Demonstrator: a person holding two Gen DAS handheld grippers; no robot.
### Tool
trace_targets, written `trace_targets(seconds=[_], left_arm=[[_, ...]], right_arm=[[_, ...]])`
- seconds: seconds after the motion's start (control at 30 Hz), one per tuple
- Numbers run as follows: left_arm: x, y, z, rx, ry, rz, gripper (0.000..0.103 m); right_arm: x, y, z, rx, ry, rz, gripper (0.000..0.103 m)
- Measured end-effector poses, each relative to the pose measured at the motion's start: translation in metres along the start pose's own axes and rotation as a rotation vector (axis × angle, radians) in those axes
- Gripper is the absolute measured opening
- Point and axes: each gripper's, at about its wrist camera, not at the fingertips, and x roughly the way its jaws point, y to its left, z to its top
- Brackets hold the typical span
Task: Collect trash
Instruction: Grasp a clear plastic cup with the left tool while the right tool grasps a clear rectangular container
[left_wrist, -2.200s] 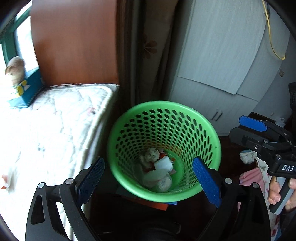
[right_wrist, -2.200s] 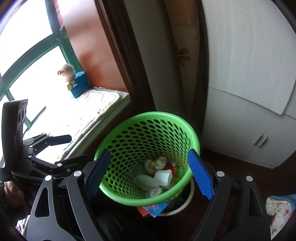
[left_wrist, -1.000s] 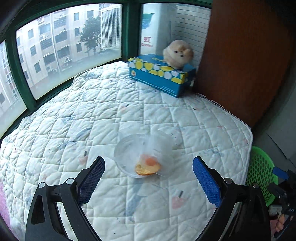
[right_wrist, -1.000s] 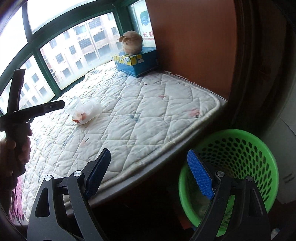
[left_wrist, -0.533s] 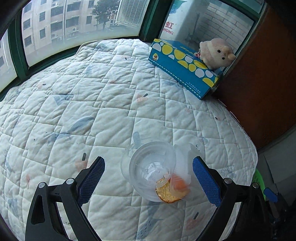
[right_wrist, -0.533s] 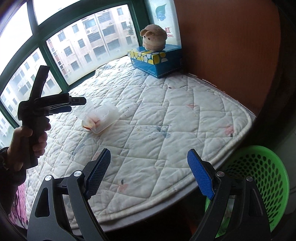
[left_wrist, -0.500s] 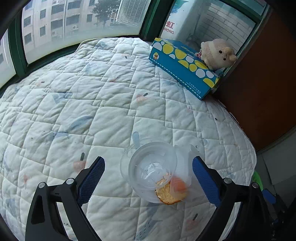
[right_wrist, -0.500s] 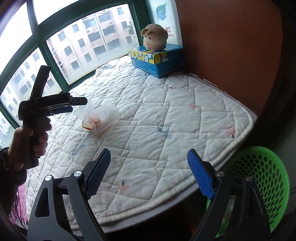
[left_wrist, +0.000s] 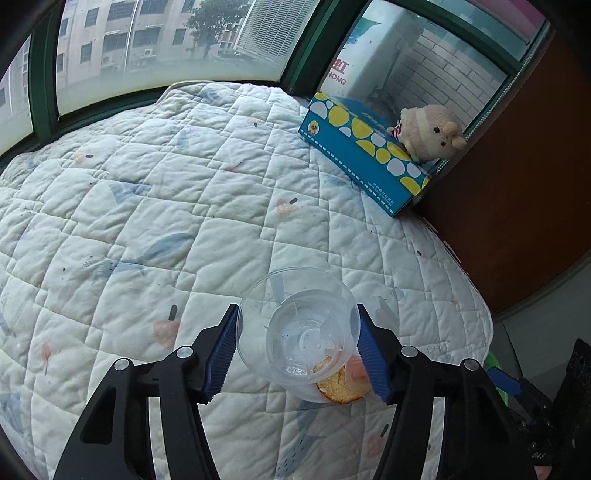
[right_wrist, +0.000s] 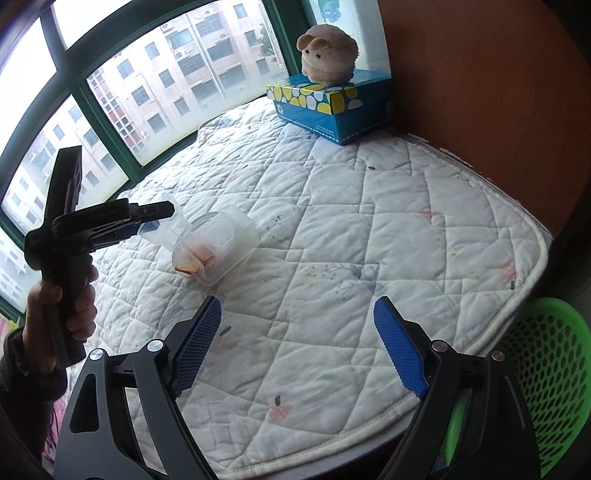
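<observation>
The clear plastic cup (left_wrist: 298, 325) lies on its side on the quilted mattress (left_wrist: 184, 221), mouth facing you, its long axis running away along your left gripper (left_wrist: 295, 354); a clear food box (right_wrist: 221, 243) with scraps sits against it. Your left gripper's blue pads (left_wrist: 221, 354) press both sides of the cup rim, pinching it. Your right gripper (right_wrist: 301, 347) hangs spread wide and empty over the near right of the mattress, well apart from the cup. The green basket (right_wrist: 546, 369) stands off the mattress's near right edge, nearer your right hand, so I'd judge the carry goes right and toward you
</observation>
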Motion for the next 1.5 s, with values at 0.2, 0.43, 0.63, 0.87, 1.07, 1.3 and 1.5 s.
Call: trace_targets(seconds=[0.2,0.43,0.63,0.87,1.07,1.3,1.5], left_arm=[[-0.032,0.005,-0.004,0.032,-0.060,0.010,0.059],[-0.049,0.014,-0.016,0.064,-0.078,0.027,0.059],[-0.051,0.022,-0.025,0.062,-0.072,0.015,0.059],[-0.047,0.030,-0.035,0.055,-0.051,0.014,0.059],[-0.051,0.029,-0.040,0.050,-0.051,0.018,0.059],[-0.061,0.011,-0.048,0.074,-0.056,0.009,0.059],[-0.071,-0.023,-0.060,0.114,-0.056,-0.022,0.059]], right_arm=[[0.027,0.018,0.029,0.068,0.050,0.090,0.083],[0.071,0.031,0.051,0.206,0.150,0.172,0.079],[0.105,0.026,0.061,0.344,0.227,0.188,0.073],[0.124,0.027,0.055,0.365,0.272,0.162,0.057],[0.108,0.026,0.046,0.339,0.236,0.182,0.053],[0.064,0.013,0.033,0.322,0.160,0.220,0.053],[0.014,-0.011,0.009,0.300,0.090,0.205,0.053]])
